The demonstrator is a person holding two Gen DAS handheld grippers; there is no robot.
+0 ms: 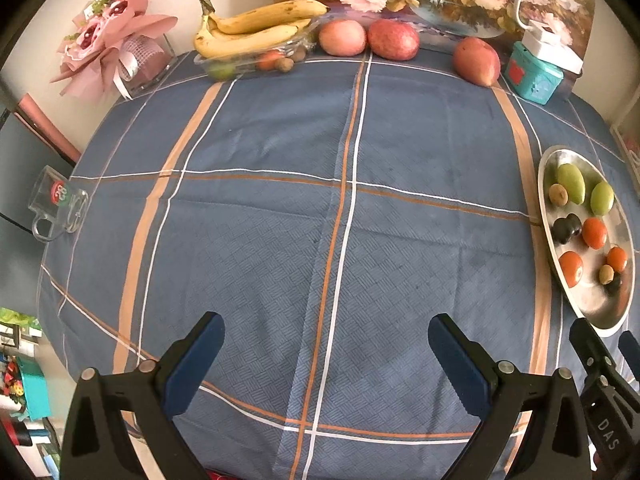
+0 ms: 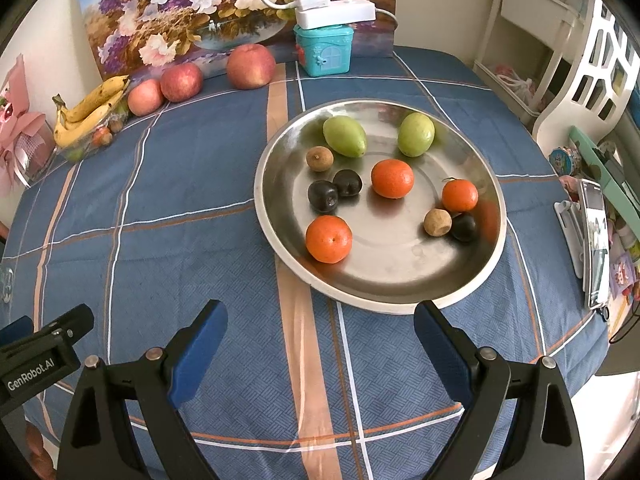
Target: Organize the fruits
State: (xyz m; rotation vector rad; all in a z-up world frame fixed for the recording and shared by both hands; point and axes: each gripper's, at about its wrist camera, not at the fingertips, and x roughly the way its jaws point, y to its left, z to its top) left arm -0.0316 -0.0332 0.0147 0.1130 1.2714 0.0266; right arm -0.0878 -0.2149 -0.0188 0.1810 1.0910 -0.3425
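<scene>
A round metal plate (image 2: 400, 276) holds small fruit: two green ones (image 2: 345, 136), three oranges (image 2: 392, 178), dark plums (image 2: 323, 196) and brown longans (image 2: 437, 222). The same plate (image 1: 592, 304) shows at the right edge of the left wrist view. Three apples (image 2: 251, 66) line the far edge by a painting. Bananas (image 1: 248, 30) lie over a clear glass dish (image 1: 224, 62) with small fruit inside. My right gripper (image 2: 320, 320) is open, just short of the plate's near rim. My left gripper (image 1: 326, 332) is open over bare cloth.
A blue plaid cloth (image 1: 280, 200) covers the round table. A teal box (image 2: 324, 50) with a white power strip stands at the back. A pink bouquet (image 1: 108, 44) and a glass mug (image 1: 60, 204) sit at the left edge. A phone on a stand (image 2: 592, 236) is at the right.
</scene>
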